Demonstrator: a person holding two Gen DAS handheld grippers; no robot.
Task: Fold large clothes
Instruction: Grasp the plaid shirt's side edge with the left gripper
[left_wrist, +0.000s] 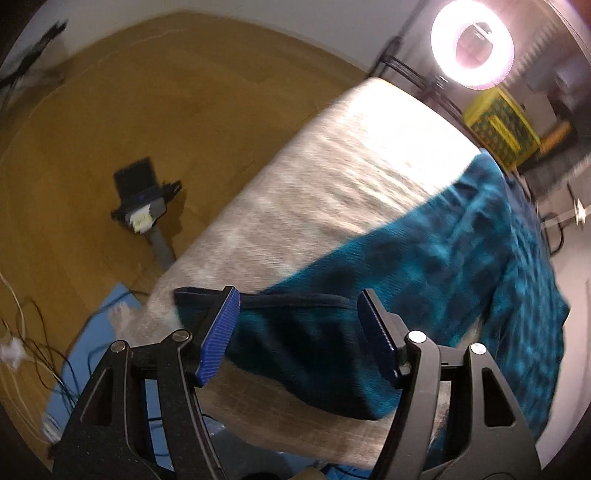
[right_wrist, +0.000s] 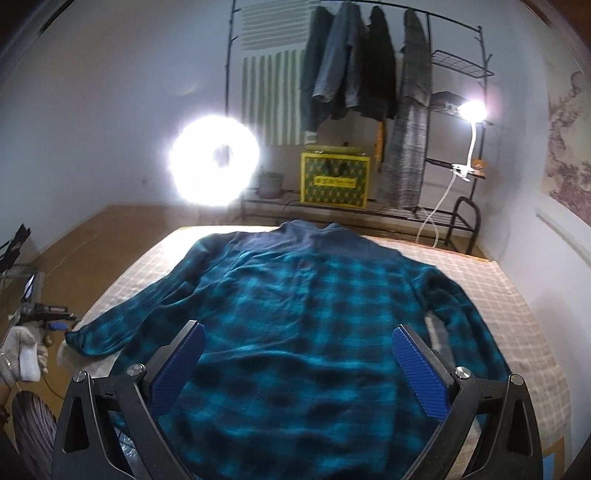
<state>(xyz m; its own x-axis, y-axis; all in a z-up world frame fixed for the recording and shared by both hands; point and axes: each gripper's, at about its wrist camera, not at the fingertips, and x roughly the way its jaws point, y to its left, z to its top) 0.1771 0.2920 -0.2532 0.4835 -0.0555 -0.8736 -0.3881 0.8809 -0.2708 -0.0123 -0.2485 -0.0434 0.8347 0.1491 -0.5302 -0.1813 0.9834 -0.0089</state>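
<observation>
Through my left wrist view, I am holding my left hand-held gripper (left_wrist: 299, 332) wide open and empty above a sleeve cuff of the teal plaid shirt (left_wrist: 424, 266) lying on the bed (left_wrist: 332, 155); through my right wrist view, my right hand-held gripper (right_wrist: 297, 363) is hovering wide open, gripping nothing, over the hem of the shirt (right_wrist: 295, 295), which is lying spread flat with sleeves out.

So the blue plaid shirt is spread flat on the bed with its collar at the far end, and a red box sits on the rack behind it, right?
Not quite: the box is yellow, not red, as the right wrist view shows. The rest holds: the blue plaid shirt lies spread flat on the bed, collar at the far end, with the rack behind.
</observation>
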